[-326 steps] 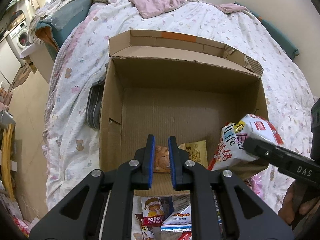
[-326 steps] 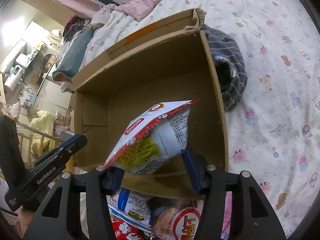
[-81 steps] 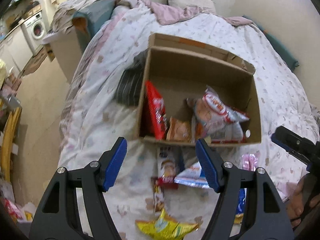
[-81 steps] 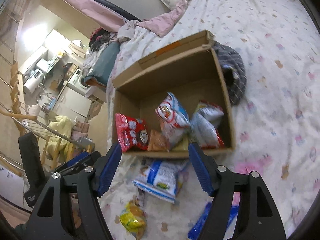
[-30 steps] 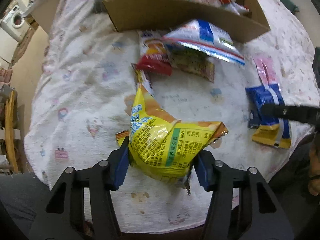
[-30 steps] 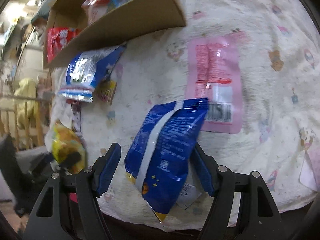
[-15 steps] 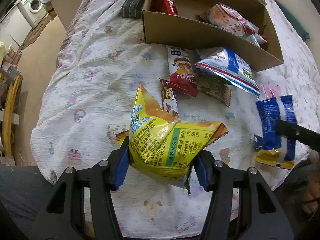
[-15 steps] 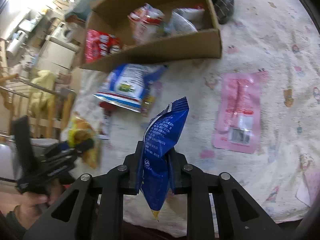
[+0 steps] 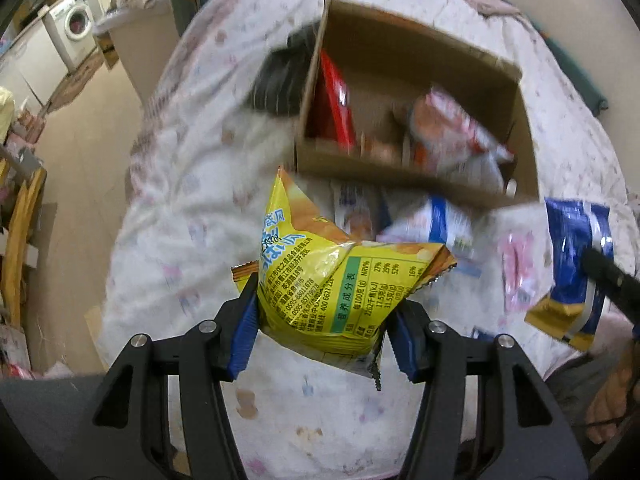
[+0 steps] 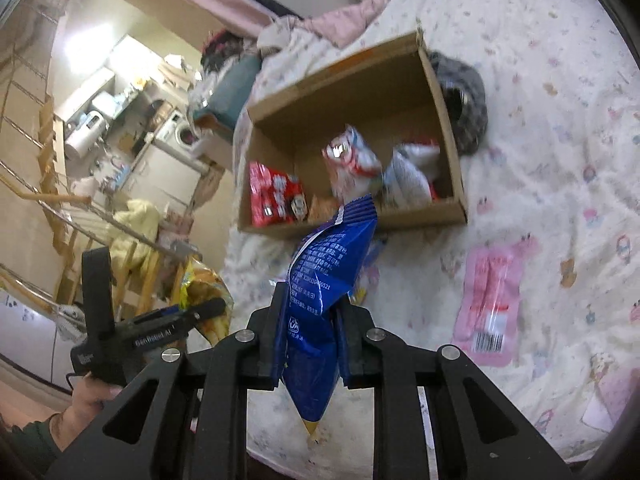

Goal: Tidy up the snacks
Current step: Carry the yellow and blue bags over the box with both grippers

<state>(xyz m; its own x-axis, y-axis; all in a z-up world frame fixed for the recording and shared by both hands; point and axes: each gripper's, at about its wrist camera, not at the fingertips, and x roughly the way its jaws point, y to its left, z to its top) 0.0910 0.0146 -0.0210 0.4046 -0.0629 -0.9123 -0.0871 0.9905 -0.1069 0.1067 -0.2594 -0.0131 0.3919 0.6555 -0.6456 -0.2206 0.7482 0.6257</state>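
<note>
Both wrist views — cardboard box (image 9: 400,56) ahead

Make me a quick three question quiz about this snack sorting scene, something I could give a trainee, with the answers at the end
1. True or false: the left gripper is shut on a yellow snack bag.
2. Which item lies flat on the bedspread, outside the cardboard box? A) red snack pack B) pink packet C) blue snack bag
3. Fill in: the right gripper holds the ____ snack bag.

Key: 1 true. 2 B: the red pack stands inside the box and the blue bag is lifted in the jaws. 3 blue.
</note>
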